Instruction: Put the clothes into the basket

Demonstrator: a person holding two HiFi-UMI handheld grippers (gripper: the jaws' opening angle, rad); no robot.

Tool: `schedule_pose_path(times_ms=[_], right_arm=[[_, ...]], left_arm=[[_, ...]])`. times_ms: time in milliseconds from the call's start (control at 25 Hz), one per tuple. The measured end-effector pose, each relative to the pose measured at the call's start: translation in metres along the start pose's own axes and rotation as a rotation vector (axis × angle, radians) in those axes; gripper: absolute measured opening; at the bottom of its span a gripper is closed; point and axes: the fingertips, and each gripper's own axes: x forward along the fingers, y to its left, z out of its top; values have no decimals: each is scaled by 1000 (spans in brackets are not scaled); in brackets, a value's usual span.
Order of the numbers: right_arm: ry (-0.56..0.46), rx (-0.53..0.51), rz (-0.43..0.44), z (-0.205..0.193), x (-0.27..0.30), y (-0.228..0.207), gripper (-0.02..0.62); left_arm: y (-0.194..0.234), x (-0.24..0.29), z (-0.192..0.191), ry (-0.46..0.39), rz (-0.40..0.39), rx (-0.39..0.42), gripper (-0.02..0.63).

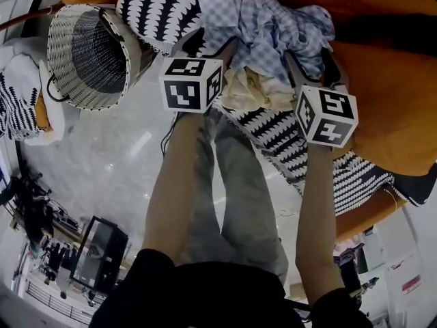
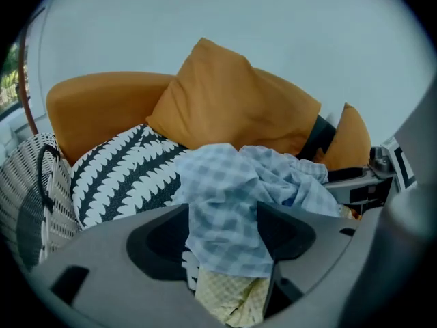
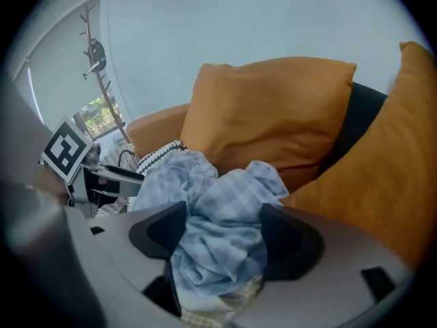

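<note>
Blue checked garment point(image 1: 270, 29) is heaped on orange sofa point(image 1: 396, 115), with basket point(image 1: 58, 53) well apart. Left gripper point(image 2: 224, 214) and right gripper point(image 3: 223, 217) are held with jaws wide, cloth between, unpinched. Judged soft, light, floppy; bunched folds are best pinched.

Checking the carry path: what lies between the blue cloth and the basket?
A black-and-white cushion lies between cloth and basket, per the head view.

A crumpled pale-blue checked cloth point(image 1: 273, 29) is heaped on the orange sofa point(image 1: 389, 115), above a cream cloth point(image 1: 256, 91) near its front edge. These are flanked by the left gripper point(image 1: 208, 46) and the right gripper point(image 1: 313, 63). A white woven basket point(image 1: 60, 67) is set on the floor by the sofa's left end.
</note>
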Motion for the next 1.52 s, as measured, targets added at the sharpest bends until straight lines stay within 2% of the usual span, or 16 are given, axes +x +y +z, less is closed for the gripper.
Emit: schedule_pose_path(times_ms=[240,560,600,720,840,920,1080,1320,1520], right_arm=[[77,-37,14,-10,25,0,304],[247,-140,10,-28,47,-3,302],[266,-151,10,-29,48,-3,302],[288,-184,3,-31,50,-1,267],[280,-192,-14,-29,46,-5,181],[275,-164,-11,-28,42,-6,145],[240,-75,40,-23,29,0,138],[91,124,55,-7,-4,-9,120],[-22,193,34,9,-33,2,117]], left_arm=[[7,34,-10,49,-18,3,290],[3,60,-17,81,-53,4,288],[2,62,-18,85,-60,4,284],[-2,63,-20,107,-94,31,213],[-8,59,-18,124,-119,62,165],[-12,53,-16,122,-135,64,136],[-15,32,-12,82,-145,27,123],[-40,2,3,1,-188,49,109],[-41,-36,13,-73,-185,76,103]])
